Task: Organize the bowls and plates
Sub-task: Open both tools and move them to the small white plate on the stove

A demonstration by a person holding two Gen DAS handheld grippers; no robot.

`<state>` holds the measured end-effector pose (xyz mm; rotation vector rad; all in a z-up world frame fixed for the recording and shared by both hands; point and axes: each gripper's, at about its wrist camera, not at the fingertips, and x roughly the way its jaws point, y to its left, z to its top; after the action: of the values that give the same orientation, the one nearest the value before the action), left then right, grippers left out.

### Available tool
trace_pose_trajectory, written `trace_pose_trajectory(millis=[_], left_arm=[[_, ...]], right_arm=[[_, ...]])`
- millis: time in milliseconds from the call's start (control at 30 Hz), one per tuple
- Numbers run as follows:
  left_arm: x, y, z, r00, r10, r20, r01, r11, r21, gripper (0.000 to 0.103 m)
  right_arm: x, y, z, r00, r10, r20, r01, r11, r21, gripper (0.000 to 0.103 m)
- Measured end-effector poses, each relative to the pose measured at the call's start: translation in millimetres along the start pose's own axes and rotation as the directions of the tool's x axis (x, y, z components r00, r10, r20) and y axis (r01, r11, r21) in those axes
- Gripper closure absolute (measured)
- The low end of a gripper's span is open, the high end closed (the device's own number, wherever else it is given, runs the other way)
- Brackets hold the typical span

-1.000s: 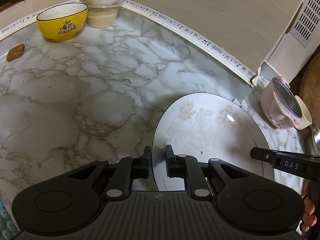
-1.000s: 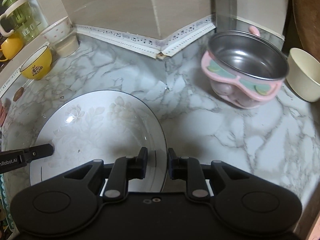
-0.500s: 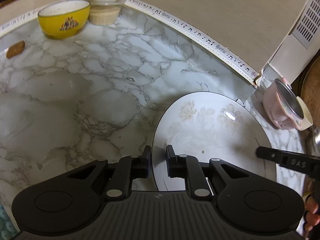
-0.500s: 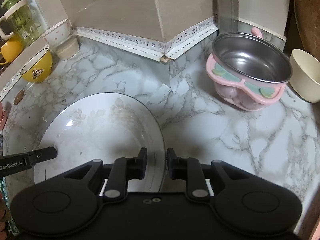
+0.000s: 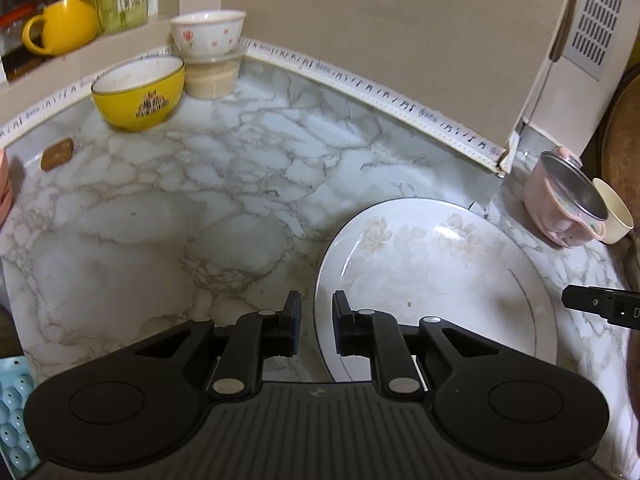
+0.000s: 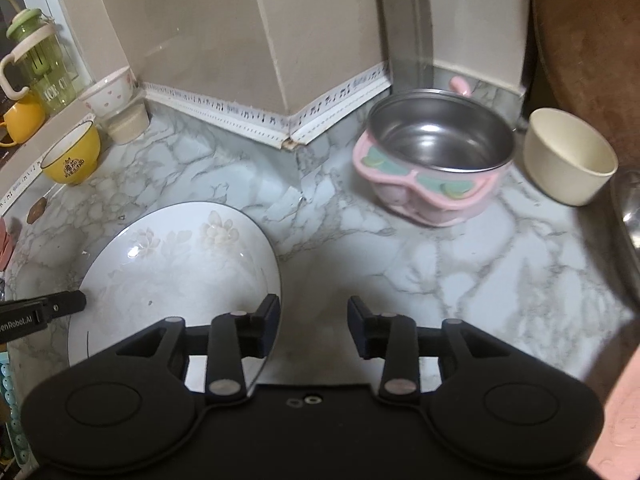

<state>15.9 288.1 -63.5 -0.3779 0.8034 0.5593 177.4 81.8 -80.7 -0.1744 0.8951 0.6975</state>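
A large white plate with pale flowers lies on the marble counter. My left gripper straddles its left rim with narrow jaws. A strip of marble shows between the rim and one finger, so the pads do not press. My right gripper is opening; its left finger stands over the right rim of the plate, and only bare counter lies between the jaws. A yellow bowl and a white flowered bowl on a beige tub stand at the back left. A pink steel bowl and a cream bowl stand at the back right.
A wall corner with music-note trim juts out behind the plate. On the ledge stand a yellow mug and a green bottle. A brown board leans at the far right. A blue mould lies at the front left.
The right jaws have spread apart and let go of the plate's rim. Both grippers have drawn back and up a little. The rim no longer touches the left gripper's left finger.
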Motion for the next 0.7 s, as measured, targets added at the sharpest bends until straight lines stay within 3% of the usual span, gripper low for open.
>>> trace_pose_trajectory(millis=[33, 100, 167, 200, 433, 533, 633, 700], left_arm=[[-3, -2, 0, 1.0, -0.004, 0.01, 0.004, 1.0, 0.01, 0.083], [-11, -9, -1, 0.999, -0.012, 0.034, 0.011, 1.0, 0.028, 0.063], [-20, -17, -2, 0.998, -0.023, 0.062, 0.02, 0.999, 0.039, 0.043], [-24, -21, -2, 0.997, -0.028, 0.076, 0.025, 0.999, 0.044, 0.039], [-43, -60, -5, 0.991, -0.098, 0.096, 0.088, 0.99, 0.113, 0.039], [-52, -81, -10, 0.984, -0.142, 0.107, 0.125, 0.981, 0.151, 0.032], [-62, -105, -15, 0.974, -0.189, 0.126, 0.16, 0.965, 0.206, 0.031], [-69, -121, -17, 0.965, -0.225, 0.134, 0.19, 0.954, 0.233, 0.028]], right_arm=[[-5, -2, -2, 1.0, -0.001, 0.01, 0.001, 1.0, 0.002, 0.055], [-13, -6, -4, 1.0, -0.006, 0.026, 0.006, 1.0, 0.005, 0.047], [-22, -9, -7, 0.999, -0.001, 0.038, 0.001, 1.0, 0.004, 0.047], [-26, -11, -8, 0.999, -0.003, 0.045, 0.002, 1.0, 0.005, 0.045], [-65, -26, -19, 0.994, -0.018, 0.111, 0.015, 1.0, 0.02, 0.029], [-84, -38, -26, 0.989, -0.035, 0.145, 0.031, 0.999, 0.034, 0.02], [-103, -50, -34, 0.984, -0.056, 0.17, 0.049, 0.998, 0.047, 0.017], [-116, -59, -40, 0.979, -0.077, 0.19, 0.066, 0.996, 0.064, 0.007]])
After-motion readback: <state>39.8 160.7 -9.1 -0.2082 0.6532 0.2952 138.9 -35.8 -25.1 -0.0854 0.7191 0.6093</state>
